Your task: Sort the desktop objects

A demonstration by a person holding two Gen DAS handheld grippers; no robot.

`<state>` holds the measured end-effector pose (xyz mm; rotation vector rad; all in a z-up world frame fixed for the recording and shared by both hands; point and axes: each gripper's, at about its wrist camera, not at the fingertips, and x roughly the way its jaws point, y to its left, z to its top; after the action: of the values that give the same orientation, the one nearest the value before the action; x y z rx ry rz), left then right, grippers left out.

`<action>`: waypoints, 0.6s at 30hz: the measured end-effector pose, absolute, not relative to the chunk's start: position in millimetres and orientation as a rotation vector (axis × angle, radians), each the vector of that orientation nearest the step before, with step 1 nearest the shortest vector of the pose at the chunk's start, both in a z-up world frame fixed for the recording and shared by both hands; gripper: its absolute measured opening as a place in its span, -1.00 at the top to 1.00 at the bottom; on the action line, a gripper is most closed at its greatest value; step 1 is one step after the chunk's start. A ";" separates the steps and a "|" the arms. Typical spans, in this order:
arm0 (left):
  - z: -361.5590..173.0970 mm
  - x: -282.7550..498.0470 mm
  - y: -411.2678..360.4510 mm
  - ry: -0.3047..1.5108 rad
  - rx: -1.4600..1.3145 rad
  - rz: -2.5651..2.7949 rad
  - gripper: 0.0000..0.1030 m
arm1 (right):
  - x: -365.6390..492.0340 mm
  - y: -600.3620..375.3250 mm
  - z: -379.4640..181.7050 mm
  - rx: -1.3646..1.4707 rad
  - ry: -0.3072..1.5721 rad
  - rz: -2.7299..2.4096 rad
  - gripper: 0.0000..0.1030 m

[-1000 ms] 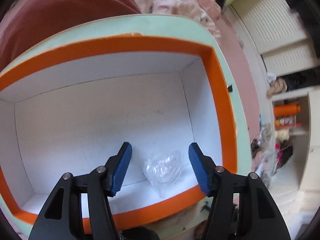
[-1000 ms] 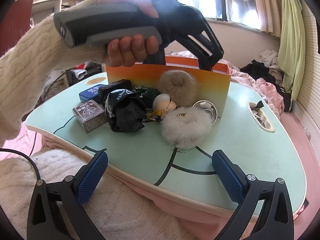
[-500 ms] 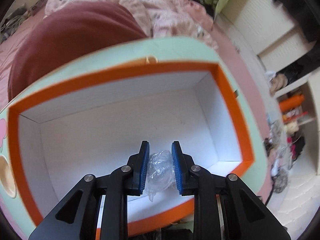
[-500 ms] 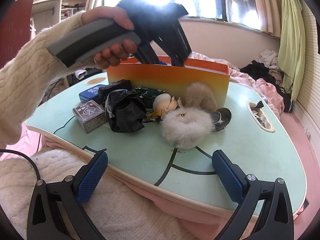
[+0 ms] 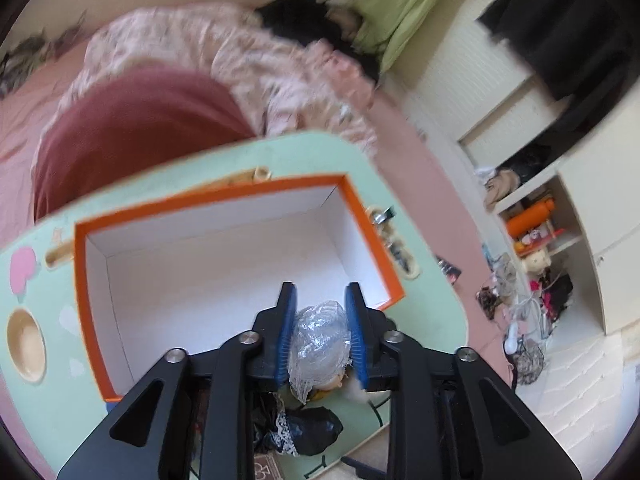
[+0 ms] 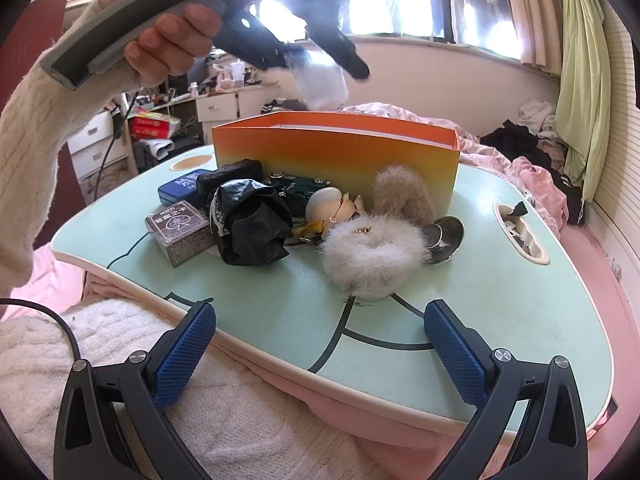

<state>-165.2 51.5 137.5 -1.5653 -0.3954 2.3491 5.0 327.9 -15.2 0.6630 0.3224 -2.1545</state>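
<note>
A crumpled clear plastic bag [image 5: 318, 334] sits between the blue pads of my left gripper [image 5: 320, 300], whose jaws are opening slightly while the pads still press on it. In the right wrist view that left gripper [image 6: 320, 60] hangs with the plastic bag [image 6: 322, 82] above the open orange box [image 6: 336, 160]. The box [image 5: 208, 200] shows a bare white inside. My right gripper [image 6: 318, 312] stands open and holds nothing, near the front edge of the mint table [image 6: 500, 300].
In front of the box lie a white fluffy pom [image 6: 368, 256], a tan fur ball [image 6: 402, 196], a doll head [image 6: 328, 210], a black bag [image 6: 252, 224], a card box [image 6: 180, 232], a blue tin [image 6: 180, 186] and a round metal piece [image 6: 446, 236]. A bed surrounds the table.
My left gripper closed on the plastic bag inside the box and lifted it up out of the box. The tan fur ball shifted a little to the right. My right gripper kept still.
</note>
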 end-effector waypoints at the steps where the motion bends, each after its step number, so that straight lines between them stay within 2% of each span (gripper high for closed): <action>1: 131.2 -168.0 51.1 -0.432 -1.611 2.344 0.24 | 4.8 328.1 -15.1 0.663 0.322 -2.154 -1.00; 3: 126.6 -173.0 57.4 -0.429 -1.585 2.363 0.32 | 4.7 328.8 -15.1 0.662 0.322 -2.154 -1.00; 4: 126.1 -171.7 61.7 -0.407 -1.574 2.366 0.58 | 4.6 328.6 -14.9 0.663 0.322 -2.154 -1.00; 8: 132.3 -159.8 71.8 -0.367 -1.532 2.363 0.63 | 5.1 328.1 -14.8 0.662 0.321 -2.156 -1.00; 9: 134.9 -160.0 70.6 -0.353 -1.517 2.412 0.60 | 5.0 328.2 -14.7 0.661 0.322 -2.156 -1.00; 10: 136.3 -162.5 68.0 -0.334 -1.513 2.484 0.32 | 4.7 328.6 -14.7 0.661 0.323 -2.156 -1.00; 11: 133.4 -166.2 65.4 -0.316 -1.549 2.528 -0.10 | 4.9 328.6 -14.8 0.662 0.323 -2.156 -1.00; 12: 129.0 -170.2 62.7 -0.325 -1.584 2.540 -0.21 | 4.1 329.5 -14.5 0.661 0.323 -2.156 -1.00; 16: 94.5 -194.1 69.9 -0.337 -1.753 2.357 -0.22 | 4.0 329.8 -14.2 0.662 0.321 -2.155 -1.00; 18: 71.7 -205.3 78.3 -0.309 -1.863 2.273 -0.13 | 3.8 329.9 -14.0 0.661 0.322 -2.156 -1.00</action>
<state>-205.3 78.3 71.7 -1.8634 -0.3089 2.2734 3.8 329.9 -14.0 0.6608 0.3218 -2.1557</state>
